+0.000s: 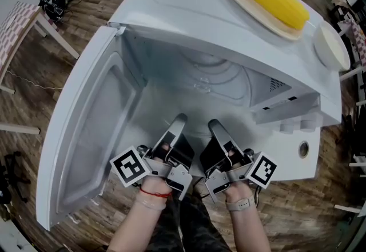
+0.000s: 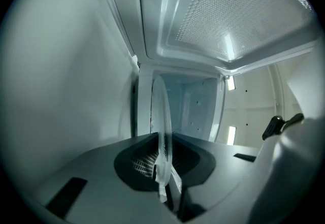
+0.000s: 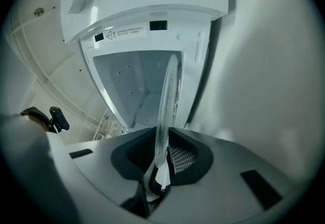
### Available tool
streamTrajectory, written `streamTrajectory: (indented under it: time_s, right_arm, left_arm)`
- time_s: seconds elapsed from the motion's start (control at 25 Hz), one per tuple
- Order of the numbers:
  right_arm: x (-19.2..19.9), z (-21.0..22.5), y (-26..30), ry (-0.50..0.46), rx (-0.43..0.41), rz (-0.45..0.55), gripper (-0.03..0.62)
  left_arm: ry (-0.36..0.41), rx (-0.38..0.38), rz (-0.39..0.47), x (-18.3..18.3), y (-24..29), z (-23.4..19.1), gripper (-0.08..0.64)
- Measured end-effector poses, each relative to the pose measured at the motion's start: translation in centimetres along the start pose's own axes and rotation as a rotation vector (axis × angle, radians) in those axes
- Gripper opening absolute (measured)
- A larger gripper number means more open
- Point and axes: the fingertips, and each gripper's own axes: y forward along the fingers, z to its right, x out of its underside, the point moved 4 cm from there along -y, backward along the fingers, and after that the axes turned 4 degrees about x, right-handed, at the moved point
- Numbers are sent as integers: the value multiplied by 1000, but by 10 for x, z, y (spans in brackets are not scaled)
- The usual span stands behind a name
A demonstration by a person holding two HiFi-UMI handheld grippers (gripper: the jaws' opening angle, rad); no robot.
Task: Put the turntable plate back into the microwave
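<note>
Left tongs clamp the turntable plate; right tongs too.

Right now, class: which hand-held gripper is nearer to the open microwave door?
Left. The left hand-held gripper sits beside the open door; the right hand-held gripper, also clamping the turntable plate, lies farther toward the control knobs.

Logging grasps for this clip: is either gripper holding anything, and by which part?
Both hold the glass plate by its rim: the left gripper and the right gripper are each shut on its edge.
</note>
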Motion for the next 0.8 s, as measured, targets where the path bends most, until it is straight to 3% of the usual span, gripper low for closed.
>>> streamTrajectory:
  time_s: [0.36, 0.56, 0.8]
  right_arm:
    - [-13, 4, 14, -11, 8, 31, 71]
    - [-19, 8, 16, 33, 2, 69, 66]
    - [-27, 15, 19, 60, 14, 103, 58]
  left_arm:
    - [-5, 5, 0, -8, 16, -8, 49]
    - [45, -1, -58, -5, 19, -6, 49]
    - [30, -16, -112, 2, 14, -8, 49]
